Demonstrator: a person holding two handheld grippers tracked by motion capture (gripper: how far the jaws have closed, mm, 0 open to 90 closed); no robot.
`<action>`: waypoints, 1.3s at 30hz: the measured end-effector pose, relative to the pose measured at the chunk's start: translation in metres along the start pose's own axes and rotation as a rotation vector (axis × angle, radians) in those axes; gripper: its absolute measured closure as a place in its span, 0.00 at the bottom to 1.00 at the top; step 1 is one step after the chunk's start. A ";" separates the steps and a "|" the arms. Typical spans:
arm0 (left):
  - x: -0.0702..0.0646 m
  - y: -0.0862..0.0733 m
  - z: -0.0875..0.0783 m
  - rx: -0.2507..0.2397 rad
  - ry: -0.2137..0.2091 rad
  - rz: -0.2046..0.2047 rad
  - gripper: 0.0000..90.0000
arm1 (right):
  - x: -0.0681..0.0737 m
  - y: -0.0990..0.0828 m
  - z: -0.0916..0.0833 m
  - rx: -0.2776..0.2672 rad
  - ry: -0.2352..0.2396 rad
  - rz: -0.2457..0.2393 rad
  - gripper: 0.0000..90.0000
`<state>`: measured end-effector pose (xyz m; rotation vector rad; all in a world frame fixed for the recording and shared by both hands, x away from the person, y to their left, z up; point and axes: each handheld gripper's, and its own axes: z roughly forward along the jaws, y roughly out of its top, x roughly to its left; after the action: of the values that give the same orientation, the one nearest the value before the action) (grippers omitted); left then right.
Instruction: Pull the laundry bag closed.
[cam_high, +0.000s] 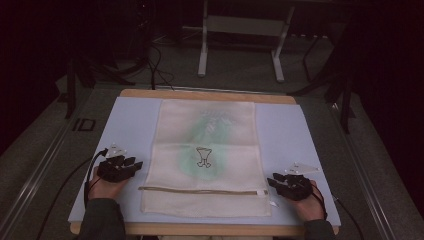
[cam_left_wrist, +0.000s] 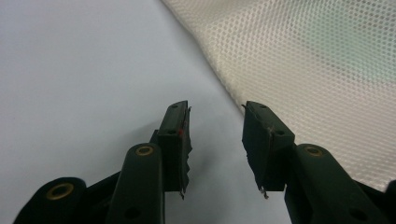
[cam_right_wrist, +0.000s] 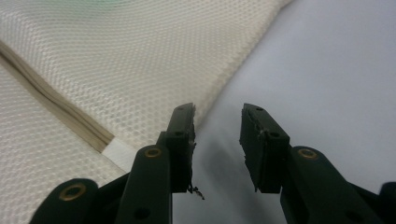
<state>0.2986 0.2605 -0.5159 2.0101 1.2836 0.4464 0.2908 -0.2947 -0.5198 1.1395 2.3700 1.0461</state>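
I have the left gripper (cam_high: 136, 165) and right gripper (cam_high: 271, 182) spread, empty, flanking the mesh bag (cam_high: 205, 150) mid-frame, ready to take its side edges.

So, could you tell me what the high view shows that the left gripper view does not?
High view alone: the whole mesh bag, its zipper, the small printed figure, the right gripper, both hands and the wooden table edge. Left gripper view alone: the bag's fine netting close up and the gap between the left gripper's open jaws, with nothing in it. Shared: the bag's left edge and the pale blue mat.
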 end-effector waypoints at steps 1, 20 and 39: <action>0.000 0.000 0.000 -0.001 0.002 0.001 0.68 | 0.001 0.001 0.001 0.000 0.003 -0.008 0.72; -0.001 0.002 0.002 0.002 -0.026 0.014 0.69 | 0.033 0.027 0.011 0.013 0.096 -0.092 0.76; -0.001 0.002 0.002 0.001 -0.035 0.011 0.69 | 0.059 0.054 0.026 0.034 0.158 -0.171 0.75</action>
<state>0.3005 0.2587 -0.5159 2.0181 1.2526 0.4135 0.2976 -0.2143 -0.4962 0.8756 2.5636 1.0758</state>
